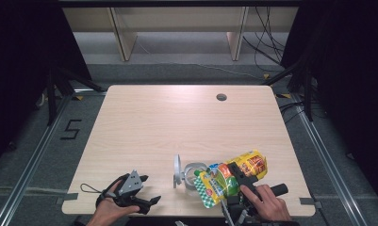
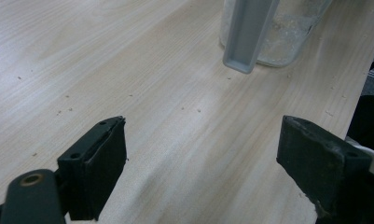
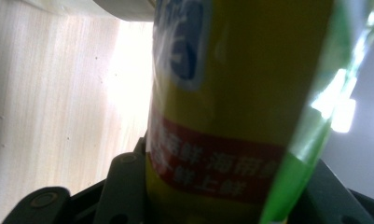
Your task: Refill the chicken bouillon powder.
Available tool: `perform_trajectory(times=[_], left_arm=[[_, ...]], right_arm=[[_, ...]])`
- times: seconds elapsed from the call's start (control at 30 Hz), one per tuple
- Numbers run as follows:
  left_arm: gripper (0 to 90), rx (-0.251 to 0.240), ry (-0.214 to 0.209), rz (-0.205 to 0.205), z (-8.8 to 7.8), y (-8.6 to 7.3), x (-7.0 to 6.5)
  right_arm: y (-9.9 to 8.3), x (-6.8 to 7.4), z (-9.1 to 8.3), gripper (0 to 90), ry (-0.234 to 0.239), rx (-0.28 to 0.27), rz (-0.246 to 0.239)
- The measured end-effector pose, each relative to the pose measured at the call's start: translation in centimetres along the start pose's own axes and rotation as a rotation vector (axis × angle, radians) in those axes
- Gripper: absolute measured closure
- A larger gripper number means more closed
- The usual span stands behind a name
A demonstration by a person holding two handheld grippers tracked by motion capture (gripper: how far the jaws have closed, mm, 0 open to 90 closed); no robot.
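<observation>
Right hand-held gripper (image 1: 237, 175) clamps snack bag (image 1: 234, 176), tilted over container (image 1: 192, 175).

The pale wooden table (image 1: 177, 122) carries a small round cable hole (image 1: 221, 97) near its far edge, toward the far right corner, and fine crumbs (image 2: 63, 110) lie scattered on its surface by the near edge. Beyond the far edge, a light wooden shelf unit (image 1: 177, 28) stands on the grey carpeted floor (image 1: 92, 80), with black cables (image 1: 267, 42) trailing down past its right upright. Off the table's left edge, a "5" (image 1: 71, 129) is marked on the floor in black tape, beside a metal rail (image 1: 36, 155) that runs along that side.
</observation>
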State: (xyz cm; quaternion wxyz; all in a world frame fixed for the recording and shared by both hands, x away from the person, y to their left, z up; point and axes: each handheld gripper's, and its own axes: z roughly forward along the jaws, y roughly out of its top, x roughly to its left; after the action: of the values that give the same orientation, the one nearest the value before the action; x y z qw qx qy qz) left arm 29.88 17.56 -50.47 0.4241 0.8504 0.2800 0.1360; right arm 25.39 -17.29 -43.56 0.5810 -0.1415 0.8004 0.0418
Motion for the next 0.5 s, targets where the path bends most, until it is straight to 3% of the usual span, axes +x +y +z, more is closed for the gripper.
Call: perform_trajectory(times=[0.07,0.13,0.17,0.2,0.27,0.33,0.37,0.5], left_arm=[[15.1,0.003,0.005,0.006,-0.02,-0.02,0.0],[15.1,0.004,0.004,0.007,-0.04,0.02,0.01],[15.1,-0.01,0.005,-0.005,0.06,0.01,-0.08],[15.1,0.006,0.002,0.007,-0.03,0.03,0.03],[15.1,0.004,0.003,0.007,-0.02,-0.01,0.0],[15.1,0.002,0.007,0.009,-0.02,0.02,0.02],[15.1,-0.006,0.003,-0.005,0.05,0.02,-0.06],[15.1,0.002,0.003,0.004,-0.01,0.01,0.0]], right_arm=[[0.08,0.2,-0.13,58.2,-0.001,0.021,0.015],[0.17,-0.09,-0.11,58.3,-0.01,0.01,-0.038],[0.16,0.09,-0.12,58.2,-0.015,0.011,-0.026],[0.22,-0.14,-0.12,58.2,-0.024,0.008,-0.059],[0.25,-0.06,-0.17,58.2,-0.016,0.021,-0.054],[0.29,-0.16,-0.07,58.2,-0.046,0.0,-0.091],[0.24,0.21,-0.17,58.3,-0.041,0.017,-0.057],[0.51,0.15,-0.28,58.3,-0.049,0.032,-0.079]])
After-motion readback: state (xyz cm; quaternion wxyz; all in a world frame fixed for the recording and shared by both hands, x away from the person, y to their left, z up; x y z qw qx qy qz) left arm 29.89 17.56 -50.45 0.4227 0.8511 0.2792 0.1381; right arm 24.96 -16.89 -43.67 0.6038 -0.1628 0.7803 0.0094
